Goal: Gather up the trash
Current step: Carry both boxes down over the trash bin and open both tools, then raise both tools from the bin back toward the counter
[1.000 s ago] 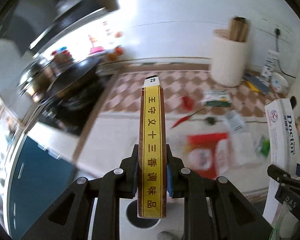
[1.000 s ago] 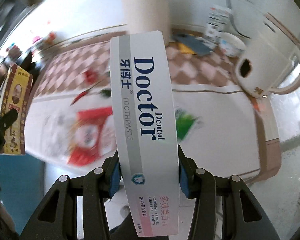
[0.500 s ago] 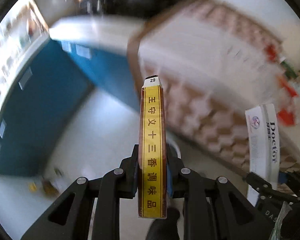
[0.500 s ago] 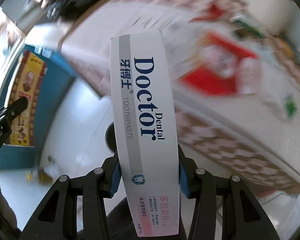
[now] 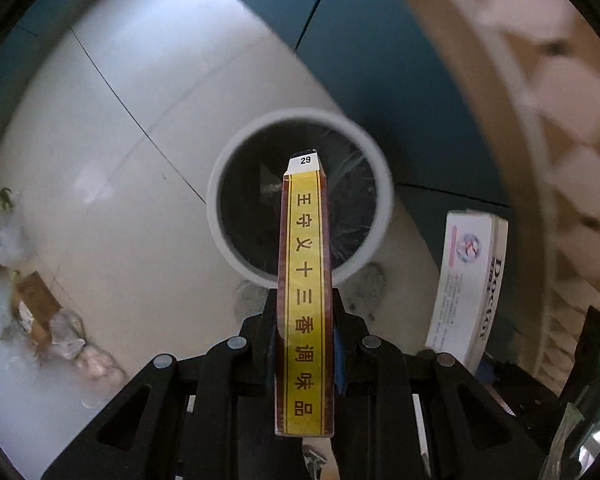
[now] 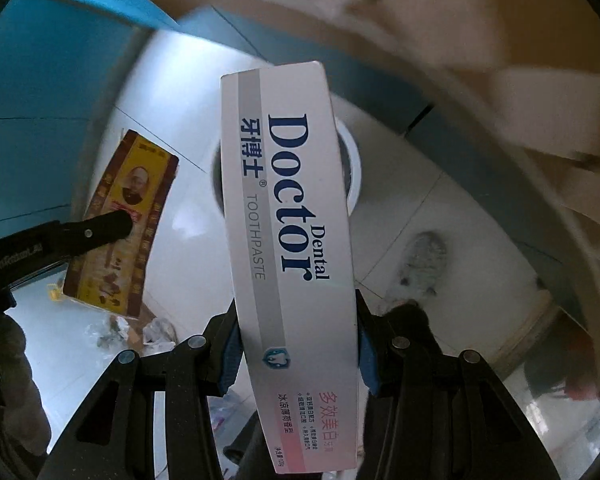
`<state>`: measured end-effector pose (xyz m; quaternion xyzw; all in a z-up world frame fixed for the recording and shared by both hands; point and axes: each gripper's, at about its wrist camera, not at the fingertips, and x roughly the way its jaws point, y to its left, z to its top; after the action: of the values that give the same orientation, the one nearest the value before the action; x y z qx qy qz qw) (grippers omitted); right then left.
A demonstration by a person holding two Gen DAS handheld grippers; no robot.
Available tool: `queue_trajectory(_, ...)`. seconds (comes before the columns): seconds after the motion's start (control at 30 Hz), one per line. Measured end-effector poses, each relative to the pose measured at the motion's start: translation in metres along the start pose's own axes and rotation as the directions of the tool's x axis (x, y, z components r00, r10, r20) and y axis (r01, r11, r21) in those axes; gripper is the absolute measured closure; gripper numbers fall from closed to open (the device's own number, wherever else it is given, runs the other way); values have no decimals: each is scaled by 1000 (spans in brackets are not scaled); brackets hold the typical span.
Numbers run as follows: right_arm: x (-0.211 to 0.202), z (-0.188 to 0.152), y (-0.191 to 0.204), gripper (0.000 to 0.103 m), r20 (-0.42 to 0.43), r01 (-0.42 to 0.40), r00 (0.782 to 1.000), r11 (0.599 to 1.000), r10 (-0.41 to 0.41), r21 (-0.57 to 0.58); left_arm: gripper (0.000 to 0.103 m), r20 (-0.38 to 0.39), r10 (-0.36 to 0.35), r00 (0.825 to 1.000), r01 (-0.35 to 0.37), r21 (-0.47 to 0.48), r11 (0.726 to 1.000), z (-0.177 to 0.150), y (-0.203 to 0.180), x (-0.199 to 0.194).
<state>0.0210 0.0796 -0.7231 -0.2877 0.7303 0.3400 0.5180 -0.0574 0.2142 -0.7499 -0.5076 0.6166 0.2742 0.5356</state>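
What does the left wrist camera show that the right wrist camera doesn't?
Only the left wrist view shows the open mouth of the bin with its dark liner, and the narrow yellow edge of the seasoning box. Only the right wrist view shows that box's broad face with a portrait, and the toothpaste box front-on. Both show both boxes, each clamped in jaws, above the bin and pale floor.

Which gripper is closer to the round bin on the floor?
Left, as far as I can tell. The left gripper points its yellow box into the bin; the right gripper and toothpaste box sit beside it.
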Motion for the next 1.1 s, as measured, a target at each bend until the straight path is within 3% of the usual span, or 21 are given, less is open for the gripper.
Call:
queue_trajectory(0.17, 70, 38, -6, 54, -47, 16, 999, 1000, -17, -22, 82, -44, 1, 999, 0, 12, 1000, 18, 10, 48)
queue_trajectory(0.2, 82, 47, -9, 53, -62, 11, 998, 1000, -13, -27, 73, -47, 9, 999, -8, 14, 1000, 18, 11, 53)
queue_trajectory(0.3, 111, 63, -6, 53, -102, 14, 995, 998, -20, -54, 13, -26, 32, 999, -31, 10, 999, 19, 15, 60)
queue_trajectory(0.33, 118, 70, -5, 52, -114, 18, 993, 998, -25, -60, 9, -3, 50, 999, -50, 10, 999, 16, 18, 59)
queue_trajectory(0.37, 125, 76, -4, 52, -127, 23, 991, 998, -31, -64, 9, 9, 64, 998, -64, 7, 998, 14, 20, 57)
queue_trajectory(0.4, 128, 77, -8, 44, -134, 32, 990, 997, -41, -68, 8, 15, 78, 997, -78, 0, 997, 10, 24, 56)
queue_trajectory(0.43, 130, 76, -7, 26, -131, 40, 990, 997, -49, -70, 6, 23, 88, 996, -88, -8, 996, 6, 27, 54)
queue_trajectory(0.53, 124, 75, -7, 6, -91, 74, 993, 994, -81, -80, 5, 84, 159, 984, -158, -18, 987, -4, 31, 41)
queue_trajectory(0.73, 103, 61, -8, 2, -9, 142, 990, 985, -143, -98, 5, 205, 255, 945, -249, -54, 967, -25, 34, -1)
queue_trajectory(0.97, 34, 42, 11, 2, 82, 192, 980, 974, -183, -123, 5, 249, 247, 936, -231, -90, 969, -54, 31, -57)
queue_trajectory(1.1, -17, 24, 27, 2, 149, 218, 969, 968, -199, -127, 5, 287, 256, 923, -242, -83, 967, -77, 19, -98)
